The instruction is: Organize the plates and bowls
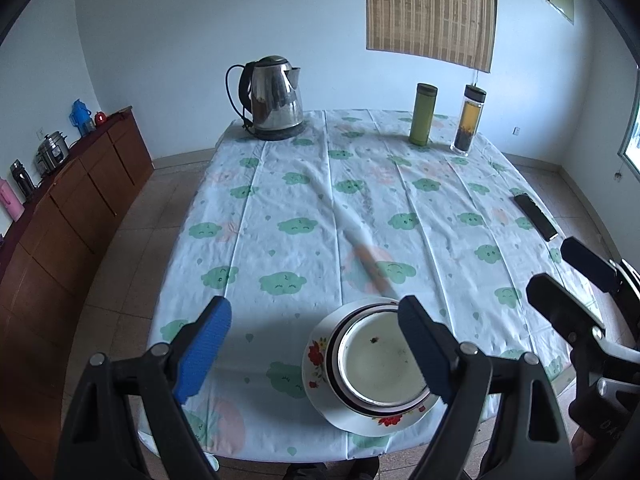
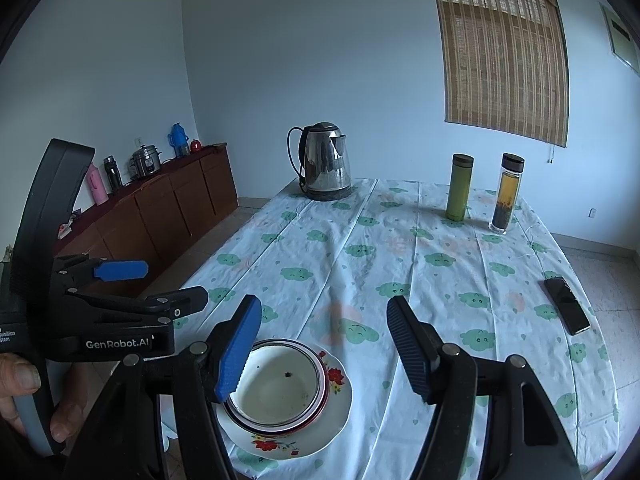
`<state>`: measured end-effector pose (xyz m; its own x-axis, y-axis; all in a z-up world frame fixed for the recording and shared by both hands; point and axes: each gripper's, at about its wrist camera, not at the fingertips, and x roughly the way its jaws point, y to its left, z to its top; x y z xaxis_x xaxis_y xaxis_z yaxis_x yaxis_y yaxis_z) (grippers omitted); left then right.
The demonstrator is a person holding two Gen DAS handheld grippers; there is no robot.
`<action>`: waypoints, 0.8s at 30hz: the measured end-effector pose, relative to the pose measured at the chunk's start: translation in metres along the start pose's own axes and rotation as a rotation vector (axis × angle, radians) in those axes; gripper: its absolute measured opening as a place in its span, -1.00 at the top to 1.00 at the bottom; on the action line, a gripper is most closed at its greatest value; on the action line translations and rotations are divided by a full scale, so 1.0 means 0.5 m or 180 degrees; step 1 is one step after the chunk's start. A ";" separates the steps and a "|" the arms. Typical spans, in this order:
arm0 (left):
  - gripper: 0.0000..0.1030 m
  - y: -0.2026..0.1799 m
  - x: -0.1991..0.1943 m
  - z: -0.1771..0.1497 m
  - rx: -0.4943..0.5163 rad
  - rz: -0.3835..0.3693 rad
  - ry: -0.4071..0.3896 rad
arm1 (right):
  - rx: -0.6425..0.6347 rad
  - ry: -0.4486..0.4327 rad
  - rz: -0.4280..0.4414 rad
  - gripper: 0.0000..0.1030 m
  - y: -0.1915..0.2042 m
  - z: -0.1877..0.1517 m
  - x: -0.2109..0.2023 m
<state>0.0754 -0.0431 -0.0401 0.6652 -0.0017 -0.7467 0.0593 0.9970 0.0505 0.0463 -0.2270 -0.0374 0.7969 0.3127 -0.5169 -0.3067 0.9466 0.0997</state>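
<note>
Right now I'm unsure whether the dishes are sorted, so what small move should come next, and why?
Probably draw both hands back: the bowl already sits nested on the flowered plate near the table's front edge, and the left gripper and right gripper hang open above it, holding nothing.

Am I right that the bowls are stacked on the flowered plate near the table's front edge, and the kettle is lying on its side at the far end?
Not quite. The kettle stands upright on its base at the far end, as the right wrist view shows. The bowls are indeed stacked on the flowered plate near the table's front edge.
</note>
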 end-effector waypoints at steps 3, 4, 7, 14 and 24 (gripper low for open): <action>-0.69 0.005 0.000 0.004 -0.0014 0.0024 -0.0016 | -0.0005 -0.0001 0.0000 -0.30 0.001 0.001 0.002; -0.69 0.007 0.001 0.004 -0.0030 0.0028 -0.0018 | -0.0004 -0.0003 0.0004 -0.30 0.001 0.001 0.002; -0.69 0.014 -0.002 0.007 -0.0060 0.0040 -0.0046 | -0.0023 -0.0009 0.0007 -0.30 0.003 0.004 0.002; -0.69 0.015 -0.007 0.011 -0.0075 0.0043 -0.0055 | -0.0071 -0.0030 0.0000 -0.30 0.008 0.011 0.001; -0.87 0.016 -0.030 0.028 -0.0103 0.0024 -0.0149 | -0.0090 -0.0136 -0.0020 -0.30 0.006 0.028 -0.018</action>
<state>0.0762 -0.0361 -0.0192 0.6996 0.0028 -0.7145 0.0307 0.9990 0.0339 0.0454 -0.2261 -0.0204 0.8201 0.3104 -0.4807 -0.3158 0.9461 0.0721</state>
